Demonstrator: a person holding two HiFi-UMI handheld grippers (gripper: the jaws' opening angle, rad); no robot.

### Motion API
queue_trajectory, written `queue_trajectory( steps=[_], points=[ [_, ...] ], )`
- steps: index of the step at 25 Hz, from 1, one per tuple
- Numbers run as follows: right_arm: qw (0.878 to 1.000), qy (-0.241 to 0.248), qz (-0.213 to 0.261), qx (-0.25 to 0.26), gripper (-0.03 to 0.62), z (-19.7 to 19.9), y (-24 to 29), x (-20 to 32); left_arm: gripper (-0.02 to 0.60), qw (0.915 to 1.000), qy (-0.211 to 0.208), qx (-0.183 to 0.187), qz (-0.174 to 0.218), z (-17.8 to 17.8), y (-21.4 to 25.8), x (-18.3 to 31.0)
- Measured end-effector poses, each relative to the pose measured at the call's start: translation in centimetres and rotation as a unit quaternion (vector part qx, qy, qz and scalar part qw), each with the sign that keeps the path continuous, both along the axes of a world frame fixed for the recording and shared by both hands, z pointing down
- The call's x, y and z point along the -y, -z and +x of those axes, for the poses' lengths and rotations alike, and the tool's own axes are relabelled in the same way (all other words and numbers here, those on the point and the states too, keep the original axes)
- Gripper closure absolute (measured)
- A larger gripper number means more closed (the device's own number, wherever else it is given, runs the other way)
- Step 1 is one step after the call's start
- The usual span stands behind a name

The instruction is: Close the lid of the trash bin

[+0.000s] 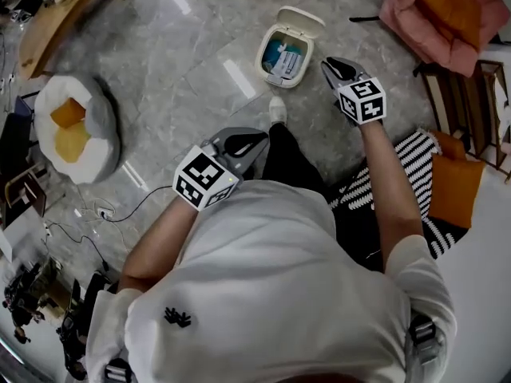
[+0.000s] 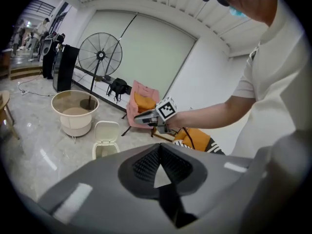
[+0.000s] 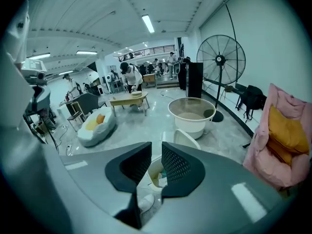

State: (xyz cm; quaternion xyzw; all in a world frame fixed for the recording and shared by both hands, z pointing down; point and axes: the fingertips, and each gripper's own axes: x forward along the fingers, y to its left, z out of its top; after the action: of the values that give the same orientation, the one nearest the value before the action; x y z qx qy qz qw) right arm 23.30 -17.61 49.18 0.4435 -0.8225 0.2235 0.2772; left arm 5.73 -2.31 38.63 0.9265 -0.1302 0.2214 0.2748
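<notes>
A small white trash bin (image 1: 283, 54) stands on the marble floor with its lid (image 1: 301, 21) tipped up and back, and blue and white rubbish shows inside. My right gripper (image 1: 331, 65) hovers just right of the bin, its jaws a narrow gap apart and empty. In the right gripper view the bin (image 3: 155, 175) shows through that gap (image 3: 156, 149), with the lid (image 3: 186, 140) behind. My left gripper (image 1: 257, 140) hangs lower, near the person's leg, with its tips (image 2: 159, 146) touching and nothing held. The left gripper view shows the bin (image 2: 104, 149) and the right gripper (image 2: 145, 117) beyond it.
The person's white shoe (image 1: 277, 110) is planted just below the bin. A white beanbag (image 1: 76, 126) lies at the left. A pink chair (image 1: 443, 10) and an orange cushion (image 1: 455, 190) are at the right. A round tub (image 2: 74, 112) and a standing fan (image 2: 99, 57) are behind the bin.
</notes>
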Motion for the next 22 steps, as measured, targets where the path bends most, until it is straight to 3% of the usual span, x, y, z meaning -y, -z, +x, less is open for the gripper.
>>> queue_trajectory(
  steps=[10, 22],
  points=[
    [0.998, 0.027, -0.043, -0.021, 0.526, 2.9, -9.4, 12.1, 0.525, 0.9983, 0.052, 0.012, -0.021, 2.1, -2.9, 6.3],
    [0.994, 0.065, -0.078, -0.048, 0.5, 3.1, -15.9, 19.1, 0.525, 0.9947, 0.084, 0.024, -0.054, 1.7, -5.8, 7.9]
  ],
)
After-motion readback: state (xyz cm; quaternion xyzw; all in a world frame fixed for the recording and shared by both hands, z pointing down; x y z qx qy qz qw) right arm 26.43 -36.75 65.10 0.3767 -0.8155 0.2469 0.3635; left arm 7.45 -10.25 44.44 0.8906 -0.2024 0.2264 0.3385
